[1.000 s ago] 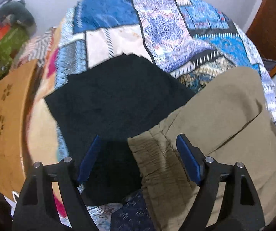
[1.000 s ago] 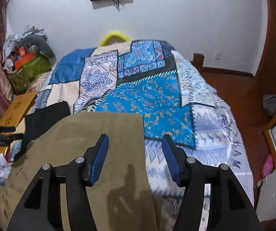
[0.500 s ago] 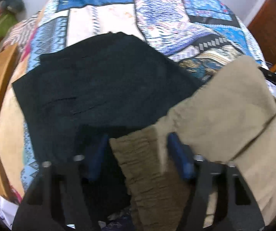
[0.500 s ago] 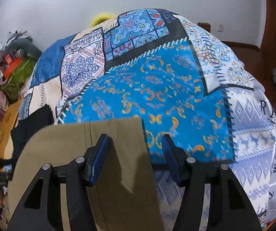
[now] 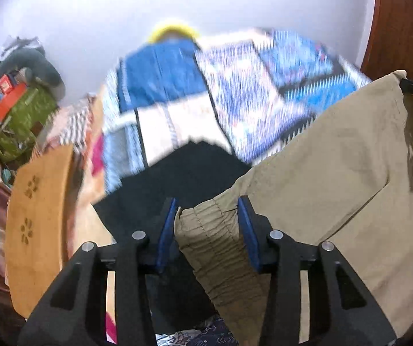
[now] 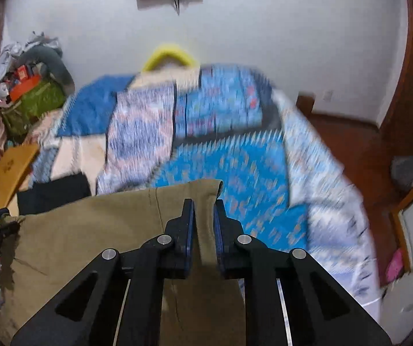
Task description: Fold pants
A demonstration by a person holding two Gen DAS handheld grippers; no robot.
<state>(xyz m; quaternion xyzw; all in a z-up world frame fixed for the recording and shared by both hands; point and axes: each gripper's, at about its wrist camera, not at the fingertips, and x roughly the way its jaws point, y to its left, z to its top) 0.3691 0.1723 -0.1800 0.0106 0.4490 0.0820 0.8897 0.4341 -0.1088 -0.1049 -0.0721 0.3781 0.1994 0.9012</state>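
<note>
Khaki pants (image 5: 336, 178) hang stretched above the patchwork bedspread (image 6: 235, 173), lifted clear between two grips. On the elastic waistband the left gripper (image 5: 206, 225) looks clamped, its blue pads pressed against bunched cloth; the right gripper (image 6: 203, 225) is pinched nearly closed on the hem corner. Beneath lies a black garment (image 5: 189, 173). This looks like the lift before a fold; next, both ends must meet evenly.

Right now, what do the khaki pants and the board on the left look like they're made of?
Khaki pants: matte woven fabric, likely cotton; the gathered, stitched waistband suggests elastic. Board: smooth light wood or plywood, judging by its tan surface with dark flower-shaped marks.
</note>
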